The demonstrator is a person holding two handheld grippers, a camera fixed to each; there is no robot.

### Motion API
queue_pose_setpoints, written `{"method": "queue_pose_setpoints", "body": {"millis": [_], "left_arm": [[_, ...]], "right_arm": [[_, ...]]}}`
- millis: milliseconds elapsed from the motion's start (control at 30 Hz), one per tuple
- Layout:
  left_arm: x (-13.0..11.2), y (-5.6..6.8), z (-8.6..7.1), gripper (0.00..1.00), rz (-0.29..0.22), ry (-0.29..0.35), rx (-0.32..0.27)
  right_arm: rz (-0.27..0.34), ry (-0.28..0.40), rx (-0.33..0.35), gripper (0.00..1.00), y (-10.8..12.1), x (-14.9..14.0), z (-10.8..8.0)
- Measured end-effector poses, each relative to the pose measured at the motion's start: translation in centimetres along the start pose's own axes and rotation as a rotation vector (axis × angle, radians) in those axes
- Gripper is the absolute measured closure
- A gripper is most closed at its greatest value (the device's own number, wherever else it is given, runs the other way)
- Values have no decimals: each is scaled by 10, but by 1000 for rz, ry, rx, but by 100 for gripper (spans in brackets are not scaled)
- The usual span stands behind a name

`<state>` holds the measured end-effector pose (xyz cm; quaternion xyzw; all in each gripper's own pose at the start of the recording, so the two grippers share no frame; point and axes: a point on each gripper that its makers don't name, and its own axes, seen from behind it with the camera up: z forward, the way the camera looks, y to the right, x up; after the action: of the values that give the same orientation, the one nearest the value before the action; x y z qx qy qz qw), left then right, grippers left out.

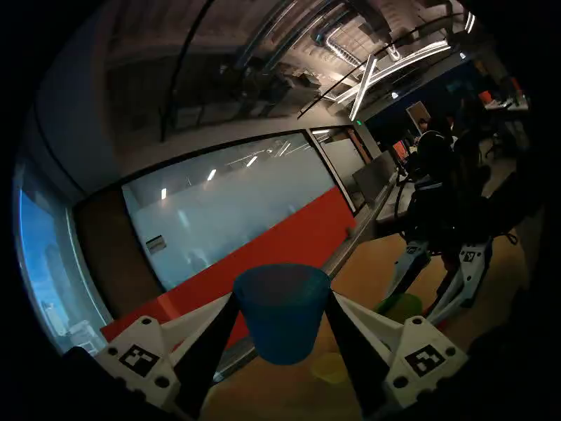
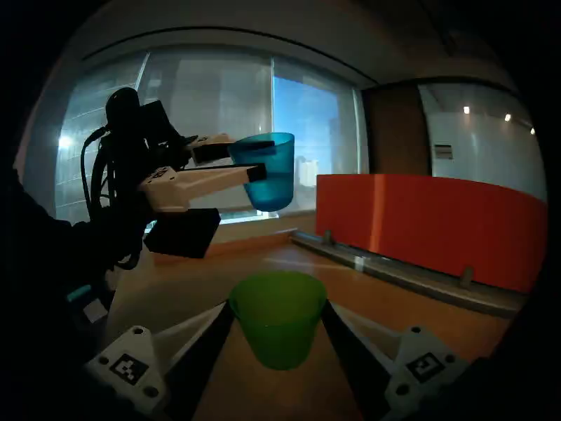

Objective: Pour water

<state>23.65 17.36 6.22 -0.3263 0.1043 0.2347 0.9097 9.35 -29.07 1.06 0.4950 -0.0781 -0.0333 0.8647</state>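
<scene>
In the left gripper view my left gripper (image 1: 282,302) is shut on a translucent blue cup (image 1: 282,330), its fingers pressing both sides. The right gripper view shows that blue cup (image 2: 277,186) held roughly upright, high above the table, in the left gripper (image 2: 268,158), up and to the left. My right gripper (image 2: 278,309) is shut on a green cup (image 2: 279,330) held low over the wooden table (image 2: 210,281). Seen from the left gripper, the right gripper (image 1: 421,295) and the green cup (image 1: 396,306) are lower right. I cannot see any water.
An orange partition (image 2: 435,224) with a metal rail (image 2: 393,270) at its foot runs along the table's far side. Large windows (image 2: 315,140) lie behind. A small yellow object (image 1: 329,366) rests on the table below the blue cup. A person's arm and cables (image 2: 112,182) are on the left.
</scene>
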Motion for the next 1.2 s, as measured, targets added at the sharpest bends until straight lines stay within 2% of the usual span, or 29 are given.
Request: {"method": "queue_pose_setpoints", "body": {"millis": [233,467,1200], "left_arm": [[5,-1,2,15,47,10,2],[6,-3,1,15,70,19,4],[23,8,-1,15,179,38,-17]], "right_arm": [[-8,-3,11,8,-4,0,1],[-9,1,21,8,-7,1,1],[-19,2,55,8,-21,3,3]]}}
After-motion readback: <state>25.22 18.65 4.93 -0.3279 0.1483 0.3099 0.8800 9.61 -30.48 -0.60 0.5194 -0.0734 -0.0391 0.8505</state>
